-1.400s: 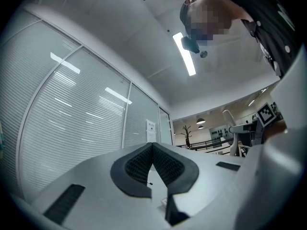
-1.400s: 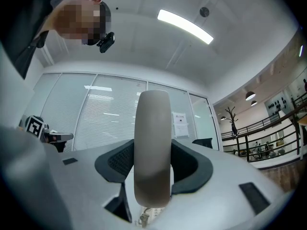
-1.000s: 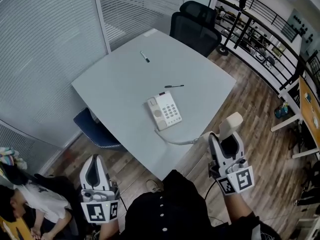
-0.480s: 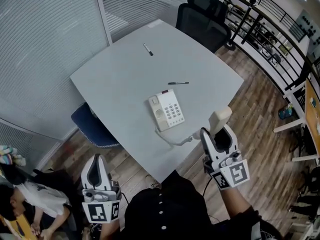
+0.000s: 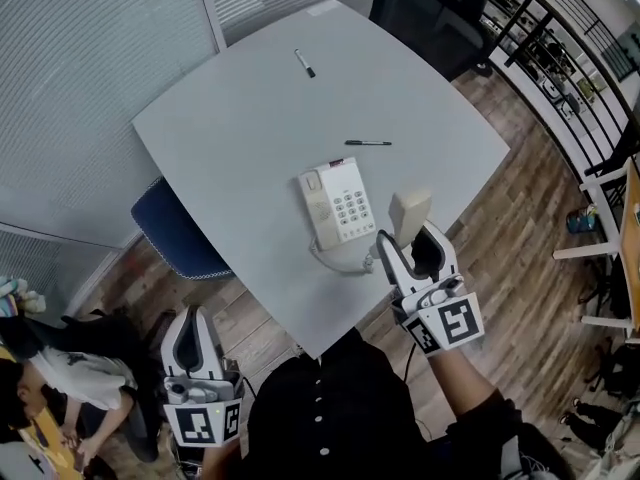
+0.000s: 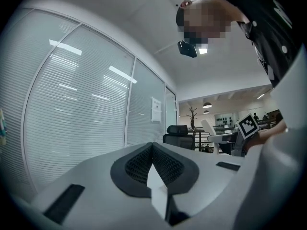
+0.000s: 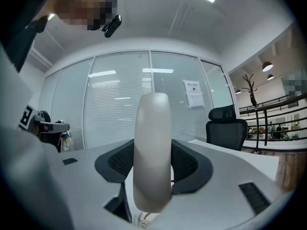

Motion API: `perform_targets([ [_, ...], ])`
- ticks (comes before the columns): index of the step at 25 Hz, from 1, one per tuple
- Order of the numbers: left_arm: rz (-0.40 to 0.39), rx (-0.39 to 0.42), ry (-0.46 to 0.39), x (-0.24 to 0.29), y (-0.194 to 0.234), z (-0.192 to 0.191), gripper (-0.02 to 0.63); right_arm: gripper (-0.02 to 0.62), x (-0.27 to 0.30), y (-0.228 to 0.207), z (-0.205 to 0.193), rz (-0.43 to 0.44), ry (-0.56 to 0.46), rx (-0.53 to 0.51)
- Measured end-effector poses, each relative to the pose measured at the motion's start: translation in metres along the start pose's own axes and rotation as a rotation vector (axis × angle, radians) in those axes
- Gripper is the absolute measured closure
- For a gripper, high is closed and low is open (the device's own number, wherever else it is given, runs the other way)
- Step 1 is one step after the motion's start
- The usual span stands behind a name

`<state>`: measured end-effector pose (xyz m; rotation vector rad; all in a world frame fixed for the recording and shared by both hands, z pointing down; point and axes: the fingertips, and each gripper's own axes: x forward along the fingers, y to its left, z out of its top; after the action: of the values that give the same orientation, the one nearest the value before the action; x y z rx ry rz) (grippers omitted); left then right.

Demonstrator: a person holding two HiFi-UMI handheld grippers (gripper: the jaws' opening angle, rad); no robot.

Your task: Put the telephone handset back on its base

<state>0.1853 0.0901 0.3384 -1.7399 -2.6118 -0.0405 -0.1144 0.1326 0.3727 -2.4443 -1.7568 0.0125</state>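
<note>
Presently the right gripper (image 5: 412, 248) is closed on the telephone handset (image 5: 410, 215). In the right gripper view the black ribbed pads (image 7: 187, 163) press on both flanks of the handset, which stands upright between the jaws with its upper end projecting well beyond the fingertips. The jaws are set fairly wide to take its width.

In the head view the handset is at about 3 o'clock from the telephone base (image 5: 338, 203), near it but not touching, above the table (image 5: 230, 138) close to its near edge. The handset is not seated on the base. A coiled cord (image 5: 340, 264) runs from the base's 6 o'clock side toward the right gripper.

The left gripper (image 5: 193, 353) is at roughly 7 o'clock from the base, well apart and off the table edge, with its jaws closed together on nothing.

Materials: the handset is smooth cream plastic with rounded ends. The base is a matching pale rectangle with a keypad grid. The table is a matte grey slab with rounded corners, on wood-plank flooring.

Other items: a black pen (image 5: 368, 143) lies at 1 o'clock from the base, and a marker (image 5: 304, 63) at 12 o'clock, far off.
</note>
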Motion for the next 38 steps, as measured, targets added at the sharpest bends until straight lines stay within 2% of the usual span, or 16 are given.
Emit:
perform_targets([
  [11,0.042,-0.006,0.105,0.002,0.0,-0.031,0.592,0.362,0.061,0.007,-0.061,0.063,0.099,0.063],
  [29,0.096,-0.055,0.237,-0.005,0.004,-0.078,0.592,0.362,0.119,0.005,-0.177,0.045,0.338,0.13],
  [38,0.113,-0.078,0.279,-0.006,0.008,-0.093,0.592,0.362,0.132,0.004,-0.213,0.027,0.415,0.136],
])
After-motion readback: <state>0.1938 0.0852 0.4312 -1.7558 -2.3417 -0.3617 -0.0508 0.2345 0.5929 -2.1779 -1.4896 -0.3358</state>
